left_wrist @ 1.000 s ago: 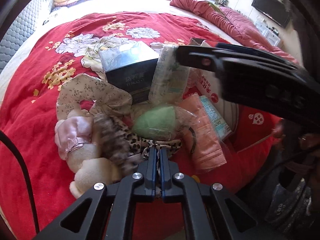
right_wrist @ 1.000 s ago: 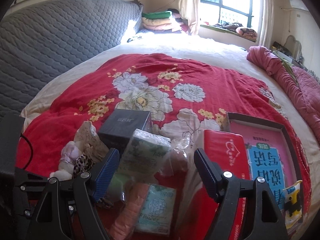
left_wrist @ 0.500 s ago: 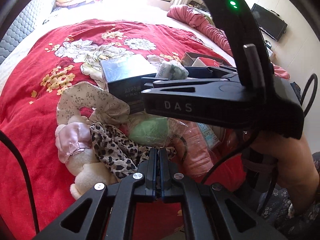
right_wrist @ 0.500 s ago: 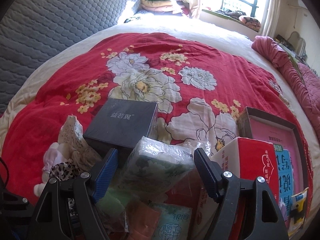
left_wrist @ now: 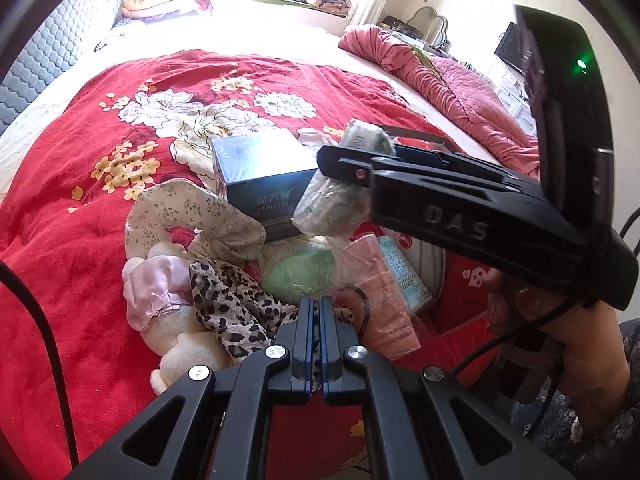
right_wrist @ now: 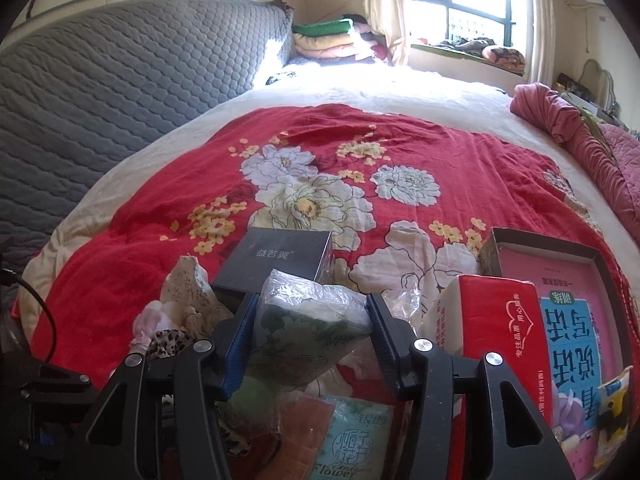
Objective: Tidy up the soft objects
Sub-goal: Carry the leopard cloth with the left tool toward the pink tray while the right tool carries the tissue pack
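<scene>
The right gripper [right_wrist: 308, 332] jaws are closing on the plastic-wrapped tissue pack [right_wrist: 312, 320], while the left gripper [left_wrist: 316, 320] jaws pinch the leopard-print scrunchie [left_wrist: 232, 308].

Beyond the dark box [right_wrist: 280, 262] you have open red quilt [right_wrist: 360, 148]; the tissue box [right_wrist: 496, 344] and tray [right_wrist: 552, 242] crowd your right.

Your left gripper [left_wrist: 316, 316] points steeply down with its jaws pressed together; a strip of leopard-print fabric [left_wrist: 236, 312] shows in the slit between the pads. Your right gripper [right_wrist: 310, 328] also tilts downward, reaching across in front of the left one, and its jaws are closing, both blue pads [right_wrist: 240, 336] touching the sides of a plastic-wrapped tissue pack [right_wrist: 308, 320]. Your right hand [left_wrist: 560, 320] grips the handle from below, the wrist bent.
</scene>
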The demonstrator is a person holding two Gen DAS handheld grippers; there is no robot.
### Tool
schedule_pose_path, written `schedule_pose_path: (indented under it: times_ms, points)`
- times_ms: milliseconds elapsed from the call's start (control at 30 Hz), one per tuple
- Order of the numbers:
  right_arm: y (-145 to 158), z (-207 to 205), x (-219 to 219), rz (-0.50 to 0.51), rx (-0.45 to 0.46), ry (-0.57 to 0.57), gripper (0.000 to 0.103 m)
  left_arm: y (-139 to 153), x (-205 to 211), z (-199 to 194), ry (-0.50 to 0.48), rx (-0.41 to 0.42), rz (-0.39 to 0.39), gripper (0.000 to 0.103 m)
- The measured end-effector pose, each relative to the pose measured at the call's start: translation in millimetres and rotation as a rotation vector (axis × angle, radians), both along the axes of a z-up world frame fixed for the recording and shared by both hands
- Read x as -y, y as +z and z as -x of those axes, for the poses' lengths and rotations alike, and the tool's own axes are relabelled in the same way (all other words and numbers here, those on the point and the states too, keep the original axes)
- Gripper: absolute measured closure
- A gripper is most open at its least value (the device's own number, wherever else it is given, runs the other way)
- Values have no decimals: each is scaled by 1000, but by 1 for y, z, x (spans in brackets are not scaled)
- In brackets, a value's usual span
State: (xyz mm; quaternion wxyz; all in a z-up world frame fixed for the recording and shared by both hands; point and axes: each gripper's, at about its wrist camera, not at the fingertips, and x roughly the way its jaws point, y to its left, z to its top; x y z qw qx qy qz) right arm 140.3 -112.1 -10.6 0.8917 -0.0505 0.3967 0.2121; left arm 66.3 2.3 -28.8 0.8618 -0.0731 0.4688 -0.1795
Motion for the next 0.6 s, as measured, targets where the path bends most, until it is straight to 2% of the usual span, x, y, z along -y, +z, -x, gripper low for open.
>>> schedule_pose_path:
  times_ms: [367,500,567,600]
  points:
    - [27,19,14,-49,46,-7,48,6,-1,8,14,5,-10,103]
    - [33,23,21,-69,56,-15,48,3,-3,10,-8,-40,9,103]
    - [36,24,25,-83,54,-17,48,3,-2,14,-14,-39,-7,95]
    - [37,26,28,-90,59,-20,48,2,0,15,-19,-44,-23,87]
